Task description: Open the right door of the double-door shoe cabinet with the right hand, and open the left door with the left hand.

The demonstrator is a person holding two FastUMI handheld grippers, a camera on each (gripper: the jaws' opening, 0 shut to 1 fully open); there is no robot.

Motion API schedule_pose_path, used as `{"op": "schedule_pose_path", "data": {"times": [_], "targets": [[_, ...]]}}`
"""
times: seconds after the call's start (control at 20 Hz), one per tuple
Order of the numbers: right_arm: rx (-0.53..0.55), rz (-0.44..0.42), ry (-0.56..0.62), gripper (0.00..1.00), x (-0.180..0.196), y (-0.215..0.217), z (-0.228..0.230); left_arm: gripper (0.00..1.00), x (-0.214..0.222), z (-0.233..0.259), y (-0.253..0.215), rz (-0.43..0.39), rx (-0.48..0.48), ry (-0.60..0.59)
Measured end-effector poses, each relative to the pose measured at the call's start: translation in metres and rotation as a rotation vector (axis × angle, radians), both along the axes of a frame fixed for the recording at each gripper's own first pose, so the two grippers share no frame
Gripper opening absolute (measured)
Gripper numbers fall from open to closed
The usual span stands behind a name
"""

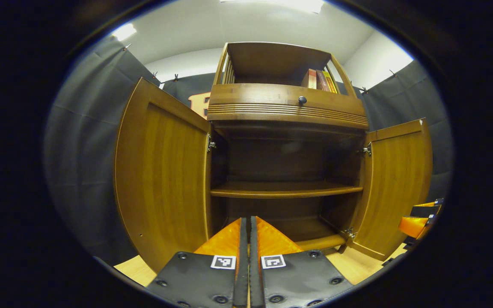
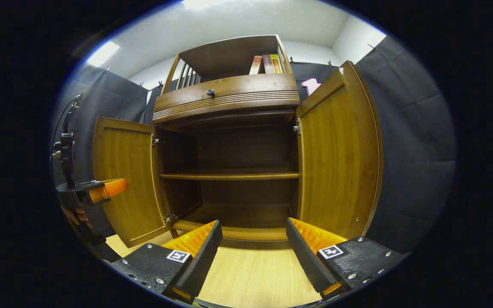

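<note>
1. The left gripper carries two dark textured plates behind its fingers, each fixed with round screws and bearing a small square black-and-white marker near its inner edge.
2. The right gripper has matching dark textured plates, each with one square marker and a row of round silver screws along the edge nearest the camera.
3. In the right gripper view, beside the shoe cabinet's left door, the left gripper's dark body shows, with a slim dark stalk and a thin cable rising above it.
4. A hand grips its handle just below.
</note>
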State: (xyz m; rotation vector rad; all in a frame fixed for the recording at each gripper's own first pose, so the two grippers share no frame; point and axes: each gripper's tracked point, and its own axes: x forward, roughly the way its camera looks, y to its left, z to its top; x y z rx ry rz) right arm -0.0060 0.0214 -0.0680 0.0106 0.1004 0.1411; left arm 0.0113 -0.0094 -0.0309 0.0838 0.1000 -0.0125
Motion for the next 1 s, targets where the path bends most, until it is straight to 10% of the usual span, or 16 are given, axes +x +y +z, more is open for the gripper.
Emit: {"op": "schedule_pose_path", "data": {"times": [0.5,1.0], "targets": [[0.006,-0.004,-0.003,1.0,0.001,-0.003,-0.001,0.98,-0.008,-0.014,-0.006,-0.023,-0.031,0.015],[0.011,-0.001,0.008,0.93,0.005,0.001,-0.006,0.95,-0.007,-0.011,0.009,0.01,-0.029,-0.016]]}}
